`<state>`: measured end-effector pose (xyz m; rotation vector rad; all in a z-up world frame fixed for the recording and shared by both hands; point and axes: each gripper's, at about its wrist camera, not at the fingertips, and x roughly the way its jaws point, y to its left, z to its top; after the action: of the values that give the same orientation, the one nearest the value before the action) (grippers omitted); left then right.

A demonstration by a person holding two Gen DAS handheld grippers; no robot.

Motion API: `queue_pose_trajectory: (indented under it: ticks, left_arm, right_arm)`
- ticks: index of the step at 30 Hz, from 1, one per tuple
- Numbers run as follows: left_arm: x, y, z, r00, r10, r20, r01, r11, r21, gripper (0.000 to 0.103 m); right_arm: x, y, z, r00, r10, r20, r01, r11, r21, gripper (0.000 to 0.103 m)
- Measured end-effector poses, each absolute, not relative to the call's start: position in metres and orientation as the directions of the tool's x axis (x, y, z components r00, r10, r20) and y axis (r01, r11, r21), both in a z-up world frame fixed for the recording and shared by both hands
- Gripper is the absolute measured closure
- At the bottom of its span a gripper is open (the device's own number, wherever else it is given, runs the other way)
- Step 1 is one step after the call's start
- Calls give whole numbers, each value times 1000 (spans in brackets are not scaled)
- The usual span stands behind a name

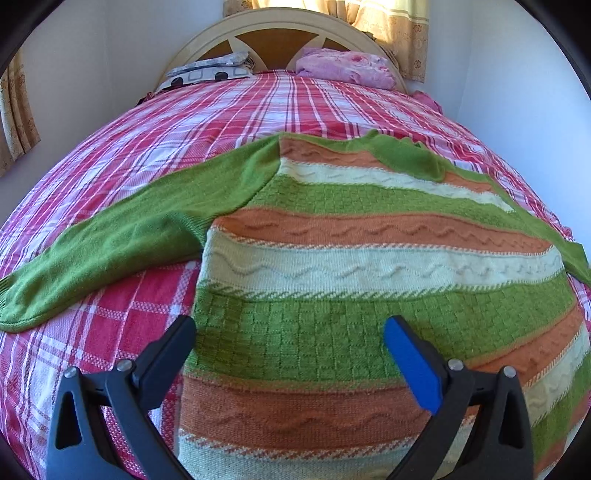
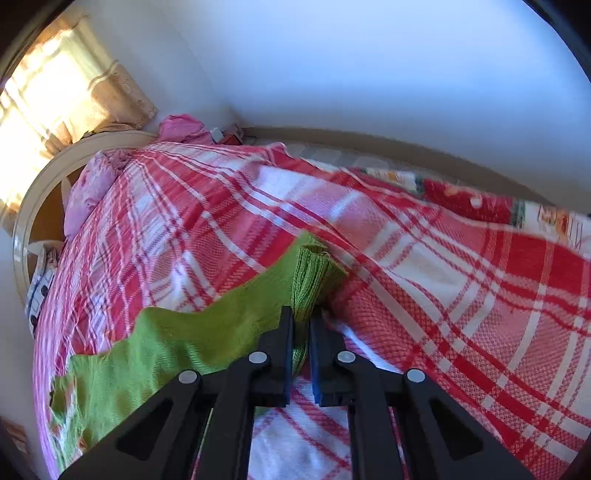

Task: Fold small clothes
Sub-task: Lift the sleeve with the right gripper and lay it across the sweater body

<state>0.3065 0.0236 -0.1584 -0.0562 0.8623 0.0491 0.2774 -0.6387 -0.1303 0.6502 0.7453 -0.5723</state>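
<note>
A knitted sweater (image 1: 369,266) with green, orange and cream stripes lies flat on the red plaid bed cover (image 1: 184,122). One green sleeve (image 1: 122,236) stretches out to the left. My left gripper (image 1: 291,325) hovers open just above the sweater's lower body, one finger over its left edge, nothing between the jaws. In the right wrist view my right gripper (image 2: 302,314) is shut on the ribbed cuff of the other green sleeve (image 2: 314,273), which bunches up between the pads; that sleeve (image 2: 177,339) trails away to the lower left.
A curved cream headboard (image 1: 280,22) and two pillows, one patterned (image 1: 210,70) and one pink (image 1: 347,68), sit at the bed's far end. White walls flank the bed. A red patterned blanket (image 2: 476,203) lies along the bed's far side in the right wrist view.
</note>
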Motion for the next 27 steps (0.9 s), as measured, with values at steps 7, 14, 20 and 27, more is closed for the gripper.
queue_pose_trajectory:
  ticks: [7,14,20,27]
  left_arm:
    - [308,24,-160,640,18,-768,-67,997,-32,0]
    - [311,31,-163,622,-37,-782,-63,993,-97,0]
    - [310,31,-164,622,-45,-782,-61,992,-106,0]
    - [310,32,-165,617,-61,-784,-60,990,-125,0]
  right_arm:
    - [301,-597,-77,681,-262,-684,588,753,296,96]
    - [334,-538,-34,745,-224,-629,473,841,261,96]
    - [359,-484,-11,784,-171,-597,372,899,231,96]
    - [389,-410,12,821,-84,-565,227,956,188,96]
